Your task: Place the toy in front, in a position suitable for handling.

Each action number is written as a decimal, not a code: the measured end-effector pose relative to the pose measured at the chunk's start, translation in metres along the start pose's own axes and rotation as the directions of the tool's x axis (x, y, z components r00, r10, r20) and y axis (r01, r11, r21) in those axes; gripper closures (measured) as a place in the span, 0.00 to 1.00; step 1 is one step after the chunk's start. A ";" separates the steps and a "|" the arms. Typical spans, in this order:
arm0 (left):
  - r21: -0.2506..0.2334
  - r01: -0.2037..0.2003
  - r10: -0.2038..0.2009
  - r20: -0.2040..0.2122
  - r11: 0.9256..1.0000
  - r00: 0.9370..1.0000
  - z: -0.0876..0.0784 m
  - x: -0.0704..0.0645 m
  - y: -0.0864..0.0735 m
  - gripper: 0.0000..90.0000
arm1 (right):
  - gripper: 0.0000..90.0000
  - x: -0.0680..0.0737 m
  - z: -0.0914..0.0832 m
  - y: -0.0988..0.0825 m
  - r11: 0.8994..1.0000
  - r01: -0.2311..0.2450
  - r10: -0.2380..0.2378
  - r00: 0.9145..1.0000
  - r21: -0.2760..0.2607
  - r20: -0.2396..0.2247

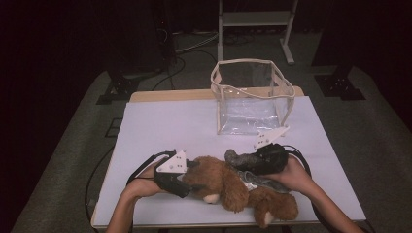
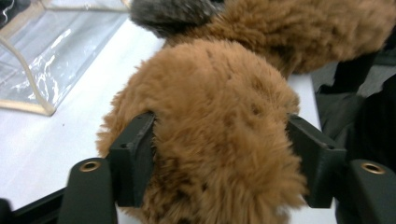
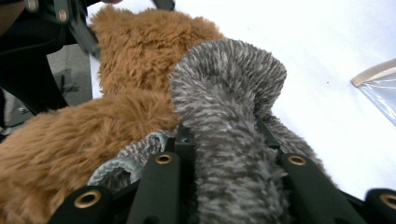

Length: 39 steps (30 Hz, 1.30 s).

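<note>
Gripping two soft toys at the near edge of the table [image 1: 160,121], ready to lift toward the bag.

Nearest, lying along the front edge: brown plush bear [image 1: 228,184], head to the left, legs trailing right. Left tool [image 1: 190,180] clamped on the bear's head, fur bulging out between both jaws in the left gripper view [image 2: 219,135], pads [image 2: 133,158] pressed into it. Just behind, resting on the bear's body: grey plush toy [image 1: 243,159], pinched tight by the right tool [image 1: 250,160], its grey pile squeezed up between the jaws [image 3: 229,116]. Farther back, well apart, upright and open-topped: clear bag [image 1: 252,97] with beige trim. Step in hand, by judgement: securing both toys. Next, probably: raising the grey one clear of the bear without dragging it, then carrying it over the bag's rim before releasing.
</note>
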<state>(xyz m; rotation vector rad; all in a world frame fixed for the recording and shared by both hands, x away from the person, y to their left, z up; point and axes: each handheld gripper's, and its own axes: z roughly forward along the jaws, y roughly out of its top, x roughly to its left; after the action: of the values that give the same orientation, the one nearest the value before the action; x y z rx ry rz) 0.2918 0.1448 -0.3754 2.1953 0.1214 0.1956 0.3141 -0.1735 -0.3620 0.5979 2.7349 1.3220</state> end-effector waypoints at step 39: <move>0.015 -0.001 0.001 0.036 1.000 0.999 0.015 -0.005 -0.002 0.41 | 0.78 0.002 -0.059 -0.054 0.994 -0.081 0.087 0.992 -0.067 0.090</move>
<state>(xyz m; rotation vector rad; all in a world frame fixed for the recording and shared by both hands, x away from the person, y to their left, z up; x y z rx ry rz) 0.2895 0.1328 -0.3865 2.2130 0.1018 0.1560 0.2833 -0.2469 -0.3658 0.7566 2.6106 1.3563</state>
